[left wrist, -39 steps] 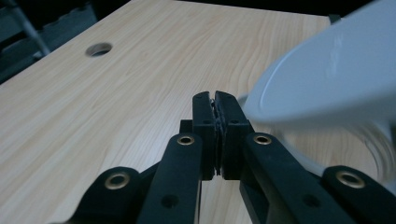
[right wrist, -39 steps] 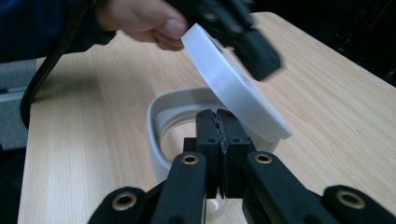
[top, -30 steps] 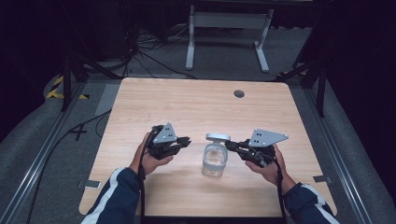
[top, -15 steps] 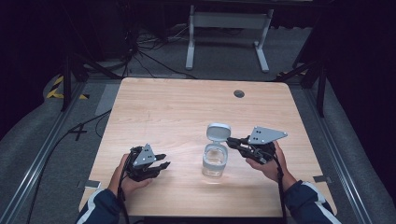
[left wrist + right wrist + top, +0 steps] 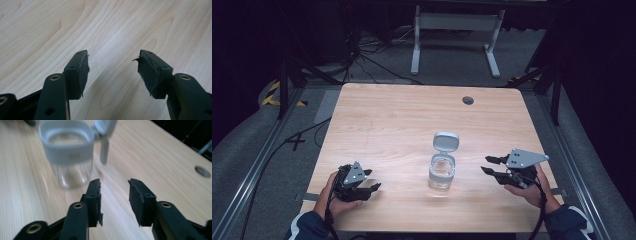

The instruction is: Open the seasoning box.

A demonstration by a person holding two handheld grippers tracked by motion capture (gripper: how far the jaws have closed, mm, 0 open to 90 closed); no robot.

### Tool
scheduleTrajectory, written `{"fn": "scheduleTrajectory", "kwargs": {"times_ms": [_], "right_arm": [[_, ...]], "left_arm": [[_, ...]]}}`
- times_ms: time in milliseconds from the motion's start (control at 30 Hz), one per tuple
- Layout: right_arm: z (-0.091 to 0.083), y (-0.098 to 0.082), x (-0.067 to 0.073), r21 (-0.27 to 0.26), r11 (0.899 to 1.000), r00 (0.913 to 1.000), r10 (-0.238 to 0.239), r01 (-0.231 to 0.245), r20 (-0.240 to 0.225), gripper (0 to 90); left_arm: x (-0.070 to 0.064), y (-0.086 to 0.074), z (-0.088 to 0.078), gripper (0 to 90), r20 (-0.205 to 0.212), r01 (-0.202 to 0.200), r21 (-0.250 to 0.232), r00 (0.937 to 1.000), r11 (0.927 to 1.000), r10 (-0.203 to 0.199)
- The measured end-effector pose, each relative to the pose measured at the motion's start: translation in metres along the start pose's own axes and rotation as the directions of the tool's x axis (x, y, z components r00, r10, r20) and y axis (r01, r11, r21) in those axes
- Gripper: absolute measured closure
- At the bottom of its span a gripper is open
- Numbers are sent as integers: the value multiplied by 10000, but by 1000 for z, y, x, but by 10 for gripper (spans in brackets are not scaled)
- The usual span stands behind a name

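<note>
Dark floor and black drapes surround a pale wooden table (image 5: 402, 125) with rounded corners, and a white metal stand (image 5: 454, 30) sits on the floor beyond its far edge, its top cut off by the frame. Cables trail across the floor at the far left, too dim to sort out. A small round grommet hole (image 5: 468, 100) sits near the table's far edge.

Near the middle of the table, a little toward the person, stands a clear square-shouldered jar with a grey plastic collar (image 5: 442, 173). Its hinged grey lid (image 5: 446, 141) is flipped up and back, standing nearly upright behind the mouth. In the right gripper view the jar (image 5: 67, 152) is blurred; a small raised mark on the collar's front looks like writing, but I cannot read it. Whether anything lies inside is hard to make out through the glare.

Both grippers have just been opening their jaws. The left gripper (image 5: 368, 184) sits low by the table's near left corner, well apart from the jar, its black jaws about half spread with only bare wood between them in its own view (image 5: 112, 66). The right gripper (image 5: 492, 166), topped by a grey three-cornered plate, is off to the jar's right, its jaws parted partway and empty, the jar just beyond its tips (image 5: 113, 186). The pads (image 5: 147, 72) look frayed at their edges.
</note>
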State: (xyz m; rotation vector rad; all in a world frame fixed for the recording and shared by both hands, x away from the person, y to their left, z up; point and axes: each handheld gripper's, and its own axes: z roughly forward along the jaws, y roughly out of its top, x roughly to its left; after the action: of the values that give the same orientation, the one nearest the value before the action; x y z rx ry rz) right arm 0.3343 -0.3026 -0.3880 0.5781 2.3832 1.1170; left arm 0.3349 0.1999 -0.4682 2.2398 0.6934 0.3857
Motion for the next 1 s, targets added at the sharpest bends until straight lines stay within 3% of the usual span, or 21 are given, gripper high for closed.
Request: {"fn": "scheduleTrajectory", "kwargs": {"times_ms": [100,133,167,300,400,433,533,633,667,800,1000], "right_arm": [[-8,-23,-4,572,9982,9984,158,-188,540,537],[-8,-23,-4,572,9982,9984,158,-188,540,537],[-12,-41,-8,880,9955,9960,278,-353,849,504],[-22,-76,-15,1305,9842,9875,1045,-1198,1184,447],[-31,-97,-19,1384,9736,9793,1663,-1816,1150,419],[-31,-97,-19,1384,9736,9793,1663,-1816,1150,419],[-37,-114,-21,1319,9610,9667,2286,-2430,1152,368],[-35,-127,-20,1270,9528,9596,2650,-2756,947,347],[-36,-131,-20,1042,9512,9552,2821,-2906,891,346],[-38,-132,-19,1025,9466,9493,2950,-3058,1084,330],[-38,-133,-20,1023,9452,9478,2989,-3100,1107,318]], "left_arm": [[1,-6,-1,391,-11,134,106,9999,9999,-134],[1,-6,-1,383,-11,134,106,9999,9999,-134],[3,-9,-2,374,52,230,112,9997,9997,-231],[8,-16,-1,307,251,580,247,9980,9980,-586],[12,-20,-1,260,242,843,72,9961,9964,-844],[12,-20,-1,243,242,843,72,9961,9964,-844],[12,-20,-1,206,61,975,216,9952,9950,-977],[12,-20,-1,198,33,1011,213,9949,9946,-1012],[12,-20,-1,197,10,1009,211,9949,9947,-1009],[12,-20,-1,195,43,1012,290,9948,9944,-1014],[12,-20,-1,195,42,1016,290,9948,9944,-1017]]}}
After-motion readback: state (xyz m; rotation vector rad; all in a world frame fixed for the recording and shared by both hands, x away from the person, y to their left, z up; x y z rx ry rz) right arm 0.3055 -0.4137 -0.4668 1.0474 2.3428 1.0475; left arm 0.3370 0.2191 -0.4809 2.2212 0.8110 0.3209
